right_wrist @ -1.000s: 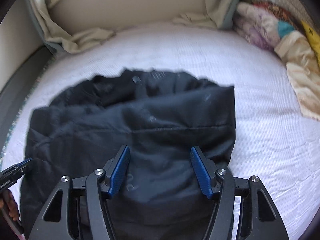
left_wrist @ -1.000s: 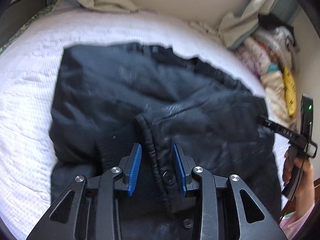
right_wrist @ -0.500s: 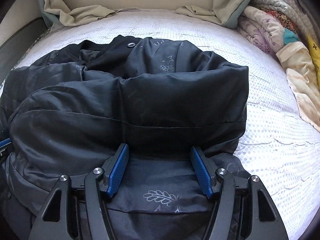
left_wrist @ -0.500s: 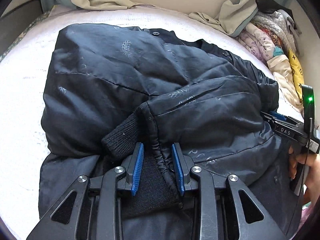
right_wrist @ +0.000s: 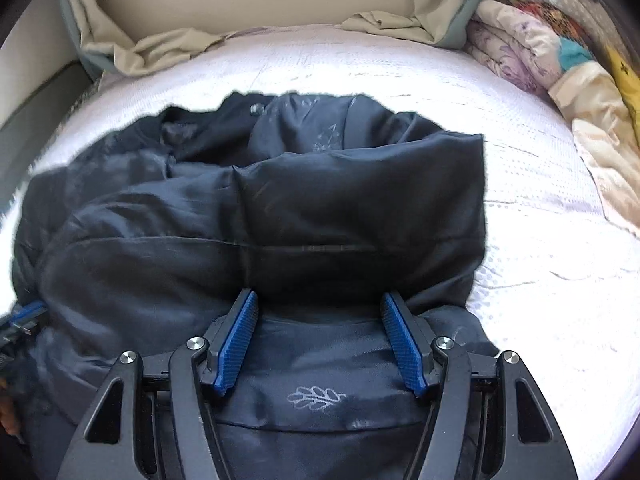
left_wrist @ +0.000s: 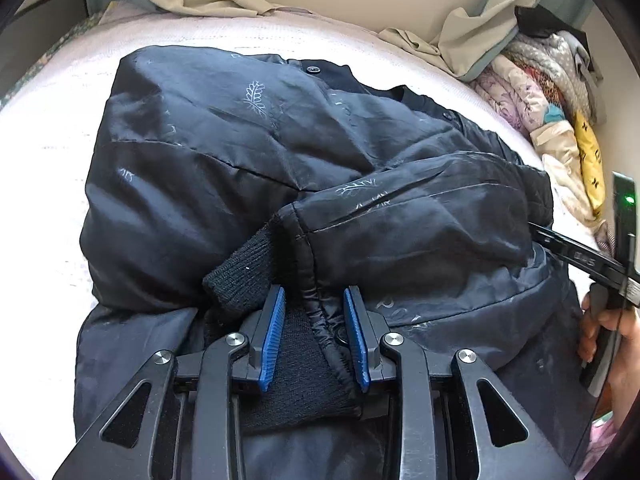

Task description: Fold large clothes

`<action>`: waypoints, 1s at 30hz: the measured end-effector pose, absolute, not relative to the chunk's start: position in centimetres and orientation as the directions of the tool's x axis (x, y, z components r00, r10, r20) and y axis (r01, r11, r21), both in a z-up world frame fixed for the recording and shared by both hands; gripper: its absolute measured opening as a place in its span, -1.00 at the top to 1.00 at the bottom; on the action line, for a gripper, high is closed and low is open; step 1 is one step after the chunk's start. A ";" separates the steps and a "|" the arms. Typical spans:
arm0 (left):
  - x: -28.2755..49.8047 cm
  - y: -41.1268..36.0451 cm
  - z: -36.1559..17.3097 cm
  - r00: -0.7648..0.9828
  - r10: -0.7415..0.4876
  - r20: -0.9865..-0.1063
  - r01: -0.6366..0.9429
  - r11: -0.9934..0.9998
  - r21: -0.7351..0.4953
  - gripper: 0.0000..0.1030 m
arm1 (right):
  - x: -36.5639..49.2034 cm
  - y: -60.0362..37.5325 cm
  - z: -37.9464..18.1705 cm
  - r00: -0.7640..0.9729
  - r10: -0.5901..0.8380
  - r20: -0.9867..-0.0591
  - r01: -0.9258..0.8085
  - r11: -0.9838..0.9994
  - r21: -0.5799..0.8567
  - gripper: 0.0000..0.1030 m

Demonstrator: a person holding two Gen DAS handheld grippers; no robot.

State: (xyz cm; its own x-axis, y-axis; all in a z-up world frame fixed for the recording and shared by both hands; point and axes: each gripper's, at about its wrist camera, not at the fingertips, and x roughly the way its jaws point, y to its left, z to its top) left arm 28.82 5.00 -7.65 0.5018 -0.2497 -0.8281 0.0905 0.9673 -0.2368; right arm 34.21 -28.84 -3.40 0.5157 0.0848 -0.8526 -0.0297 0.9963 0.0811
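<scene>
Plainly, the left gripper [left_wrist: 314, 316] is set with its jaws partly closed around the gathered hem of the black jacket [left_wrist: 248, 152], the ridged seam and the knitted cuff [left_wrist: 240, 284] lying between the blue pads; whether the pads truly pinch the seam cannot be told, as a narrow gap shows on either side. The jaws have just been opening a little, with the hem between them. The right gripper [right_wrist: 320, 334] is held with jaws standing wide, straddling a puffed fold of the same jacket without visibly pressing it. From both sets of jaws the jacket is spread away toward the far wall, bundled on the white bed [right_wrist: 540, 240], its long axis running crosswise between the two grippers. The near hem is therefore judged to be the edge to be carried forward over the bulk, and the left gripper is the nearer to a usable hold.
</scene>
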 end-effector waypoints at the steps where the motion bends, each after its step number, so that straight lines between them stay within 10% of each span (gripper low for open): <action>1: 28.8 5.0 -7.5 0.499 -0.256 -0.828 0.087 0.965 -0.246 0.25 | 33.8 -29.0 -2.6 0.519 0.096 -0.849 -0.032 0.995 0.092 -0.31; 8: 28.4 3.1 -6.1 0.495 -0.249 -0.833 0.107 0.968 -0.226 -0.57 | 30.2 -30.9 1.8 0.559 0.162 -0.813 -0.030 0.984 0.175 -0.37; 30: 25.2 3.5 -4.6 0.554 -0.004 -0.833 0.091 0.994 0.056 -0.73 | 24.8 -32.7 -5.3 0.437 0.042 -0.898 -0.009 0.999 0.042 -0.72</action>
